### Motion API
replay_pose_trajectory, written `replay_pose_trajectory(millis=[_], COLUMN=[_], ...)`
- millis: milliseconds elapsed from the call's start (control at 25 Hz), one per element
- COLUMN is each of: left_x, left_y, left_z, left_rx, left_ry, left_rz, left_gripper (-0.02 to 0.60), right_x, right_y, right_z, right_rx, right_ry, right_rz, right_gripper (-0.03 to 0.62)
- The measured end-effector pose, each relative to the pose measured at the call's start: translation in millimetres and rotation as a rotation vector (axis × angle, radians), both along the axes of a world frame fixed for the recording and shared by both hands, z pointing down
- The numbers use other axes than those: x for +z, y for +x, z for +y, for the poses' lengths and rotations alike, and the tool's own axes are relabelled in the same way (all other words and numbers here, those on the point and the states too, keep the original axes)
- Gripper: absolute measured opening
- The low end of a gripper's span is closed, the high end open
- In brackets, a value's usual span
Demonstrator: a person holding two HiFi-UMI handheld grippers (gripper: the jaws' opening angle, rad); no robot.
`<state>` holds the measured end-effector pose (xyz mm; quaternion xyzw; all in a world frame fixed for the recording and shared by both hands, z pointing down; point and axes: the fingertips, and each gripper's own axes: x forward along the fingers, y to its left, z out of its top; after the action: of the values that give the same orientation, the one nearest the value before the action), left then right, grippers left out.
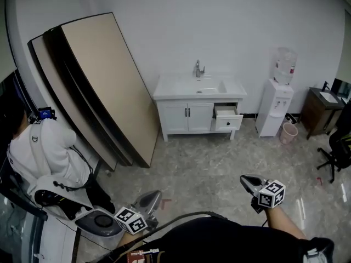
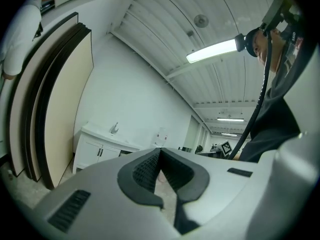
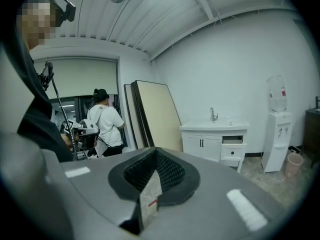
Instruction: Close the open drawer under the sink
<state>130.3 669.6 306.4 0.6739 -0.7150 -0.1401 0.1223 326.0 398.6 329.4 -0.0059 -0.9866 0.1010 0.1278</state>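
**Both hand-held grippers closed and empty, the drawer stands open across the room**

The left hand-held gripper has its two jaws together at the tips, and nothing is between them. The right hand-held gripper is the same: jaws pressed together, holding nothing. In the head view both are low in the picture, close to the person's body, and they point toward the far wall. Each one carries its cube with square markers.

Between them and the wall lies a grey marbled floor. The white cabinet stands against the wall, well apart from both hand-held grippers, with the sink and a faucet on top. Its two doors are shut. The drawer is at the right side of the cabinet, under the sink top, and it is pulled out.

To the right of the cabinet stands a water dispenser, with a pink bin just beside it. To the left, large flat boards lean on the wall, and a person in a white top is near them
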Motion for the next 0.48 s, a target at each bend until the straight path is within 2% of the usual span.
replay_pose_trajectory(millis=[200, 480], left_x=[13.4, 25.8], left_y=[-50.4, -85.5], left_z=[14.2, 4.3], left_rx=[-0.025, -0.048], left_ry=[-0.020, -0.029], left_rz=[0.025, 0.049], left_gripper=[-0.003, -0.003], right_x=[8.4, 20.6], right_y=[-50.0, -93.6], right_z=[9.5, -13.7], right_rx=[-0.013, -0.020], right_ry=[-0.013, -0.034], right_rz=[0.018, 0.031], right_gripper=[0.002, 0.002])
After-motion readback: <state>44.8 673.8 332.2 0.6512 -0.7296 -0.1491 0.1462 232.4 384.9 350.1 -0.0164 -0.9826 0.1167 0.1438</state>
